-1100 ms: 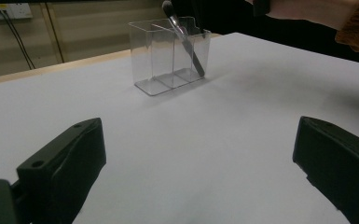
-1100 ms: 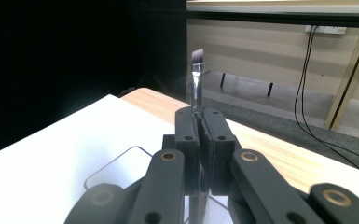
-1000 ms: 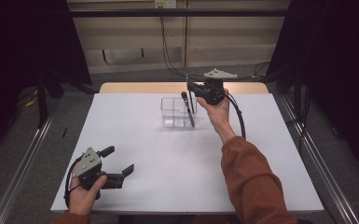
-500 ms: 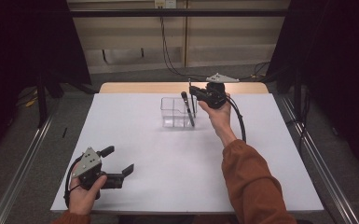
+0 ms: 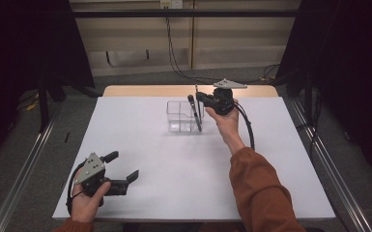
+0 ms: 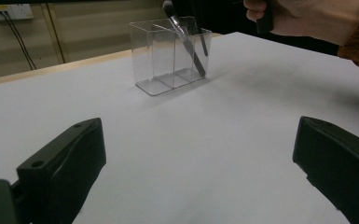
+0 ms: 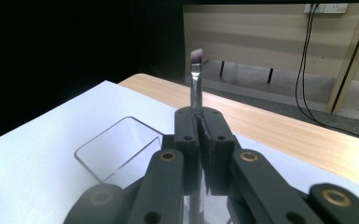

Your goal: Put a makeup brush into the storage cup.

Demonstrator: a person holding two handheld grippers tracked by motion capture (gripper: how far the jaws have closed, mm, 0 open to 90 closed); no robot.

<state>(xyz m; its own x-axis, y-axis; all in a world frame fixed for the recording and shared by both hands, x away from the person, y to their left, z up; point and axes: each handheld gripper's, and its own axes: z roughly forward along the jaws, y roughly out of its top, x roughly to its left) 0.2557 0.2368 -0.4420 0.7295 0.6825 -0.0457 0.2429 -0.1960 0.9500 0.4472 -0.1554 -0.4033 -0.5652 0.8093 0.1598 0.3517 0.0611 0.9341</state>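
Observation:
A clear plastic organizer (image 5: 176,116) with a few compartments stands at the far middle of the white table (image 5: 174,169). A black brush (image 5: 193,113) with a rounded head leans in its right end. My right gripper (image 5: 200,96) hovers at that end, shut on a thin brush (image 7: 196,88) that has a silver ferrule and a flat tip. It holds that brush upright over the organizer (image 7: 116,144). At the table's near left corner my left gripper (image 5: 123,166) rests open with nothing between its jaws, facing the organizer (image 6: 158,65) and the leaning brush (image 6: 186,39).
The table's wooden far edge (image 5: 174,90) runs behind the organizer. Cables (image 5: 171,53) hang on the back wall. Metal rails (image 5: 328,164) flank the table on both sides.
My right gripper has sunk slightly with the thin brush at the organizer's right end. The left gripper has stayed where it was.

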